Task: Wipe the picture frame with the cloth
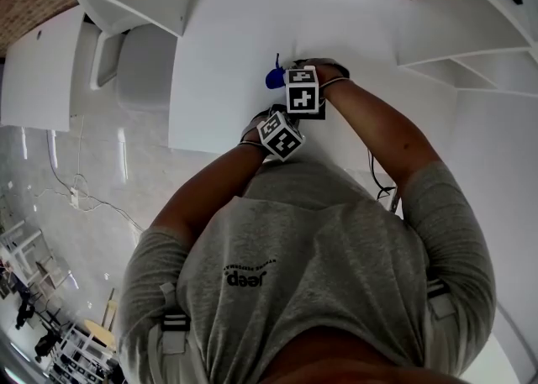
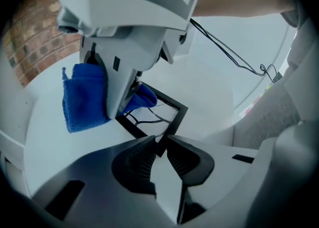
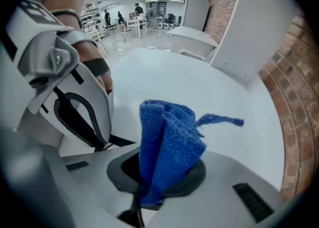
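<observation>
Left gripper view: left tongs [image 2: 160, 153] pinch near corner of thin black rectangular picture frame [image 2: 178, 114] lying on white tabletop [image 2: 209, 87]. Likely light, stiff; hold by its rim. Right tongs [image 3: 159, 182] clamp soft bunched blue cloth [image 3: 167, 142].

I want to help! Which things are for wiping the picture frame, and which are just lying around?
For the job: blue woven cloth, pinched in the right gripper; black rectangular picture frame, its corner clamped by the left gripper.
Just there: thin black cable across the white table; red brick wall.
</observation>
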Motion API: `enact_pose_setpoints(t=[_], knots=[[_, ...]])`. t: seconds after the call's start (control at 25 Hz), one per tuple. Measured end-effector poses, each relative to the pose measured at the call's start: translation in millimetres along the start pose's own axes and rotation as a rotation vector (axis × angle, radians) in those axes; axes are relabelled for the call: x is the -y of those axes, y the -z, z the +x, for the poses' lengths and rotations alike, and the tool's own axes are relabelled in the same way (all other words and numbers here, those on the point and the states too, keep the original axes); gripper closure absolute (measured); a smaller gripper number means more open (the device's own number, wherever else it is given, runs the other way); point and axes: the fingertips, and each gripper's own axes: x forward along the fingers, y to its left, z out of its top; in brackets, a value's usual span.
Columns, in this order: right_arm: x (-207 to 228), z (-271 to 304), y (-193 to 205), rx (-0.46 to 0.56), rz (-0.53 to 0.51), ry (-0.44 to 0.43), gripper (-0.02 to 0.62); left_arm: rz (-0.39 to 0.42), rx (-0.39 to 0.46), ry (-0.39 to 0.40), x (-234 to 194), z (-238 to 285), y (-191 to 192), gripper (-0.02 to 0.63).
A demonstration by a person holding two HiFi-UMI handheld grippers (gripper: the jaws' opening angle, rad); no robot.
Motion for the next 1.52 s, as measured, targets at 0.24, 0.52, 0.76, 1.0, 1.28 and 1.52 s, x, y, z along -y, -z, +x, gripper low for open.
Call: enact_pose_setpoints(t=[0.24,0.52,0.76,1.0,1.28,1.52], knots=[[-5.9,-2.2,14.3,-0.042,-0.001,-0.023,0.537,-0.011,0.001,0.007,-0.4,0.7,0.5,0.523],[-17.8,-12.0,68.9,-0.140,0.005,-0.043,0.537,-0.017,0.000,0.007,-0.9,0.3,1.2,0.525],[-24.3,-25.6,93.4,-0.131,0.073,-0.050,0.537,-0.007,-0.003,0.007,-1.0,0.2,0.9,0.525],[-28.5,-30.9,103.1,-0.142,0.092,-0.042,0.537,0.001,-0.011,0.007,-0.2,0.1,0.3,0.525],[-29.3,-30.0,109.5,-0.131,0.120,-0.035,0.537,0.005,-0.014,0.004,-0.3,0.5,0.9,0.525],[-29.5,-30.3,109.7,-0.134,0.118,-0.034,0.537,0.006,-0.008,0.003,0.1,0.2,-0.8,0.525]])
